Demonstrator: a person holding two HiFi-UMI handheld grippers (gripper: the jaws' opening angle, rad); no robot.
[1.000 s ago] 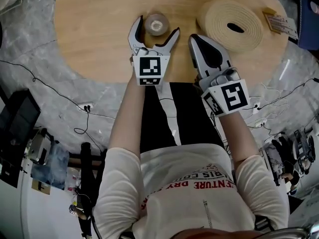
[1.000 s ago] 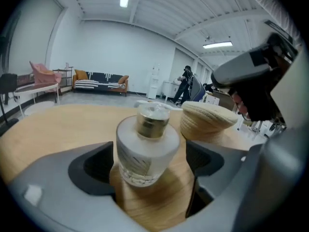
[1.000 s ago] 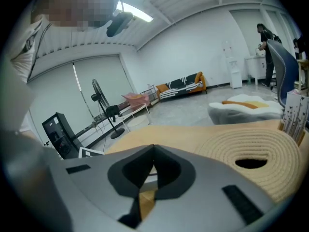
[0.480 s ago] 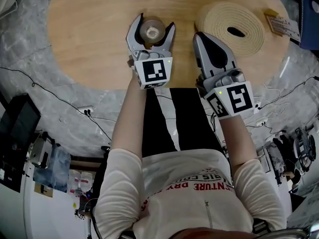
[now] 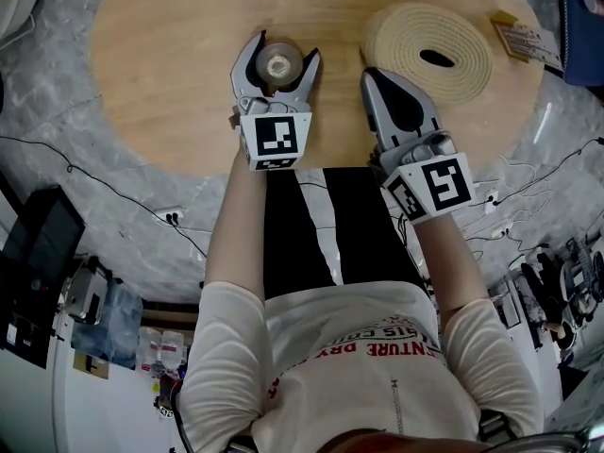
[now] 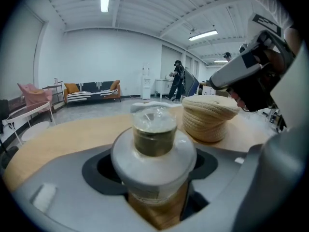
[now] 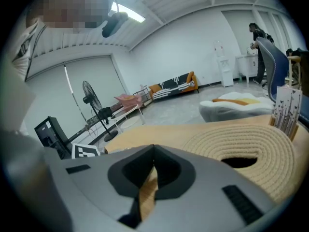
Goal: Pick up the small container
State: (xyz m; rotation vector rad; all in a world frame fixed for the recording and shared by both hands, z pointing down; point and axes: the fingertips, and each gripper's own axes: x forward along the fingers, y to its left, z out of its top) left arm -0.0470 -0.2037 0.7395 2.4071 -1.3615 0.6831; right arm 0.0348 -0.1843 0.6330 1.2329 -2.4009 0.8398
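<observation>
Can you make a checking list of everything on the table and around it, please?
Surface: round wooden table.
Job's things: small container, upright on the table.
Clutter: woven mat and a small packet, on the table's right side.
Grippers: left gripper jaws closing, container between them; right gripper shut, empty, over the table's near edge.
Cables: thin wires across the grey floor.
Surroundings: sofa, fan, a person far off.
</observation>
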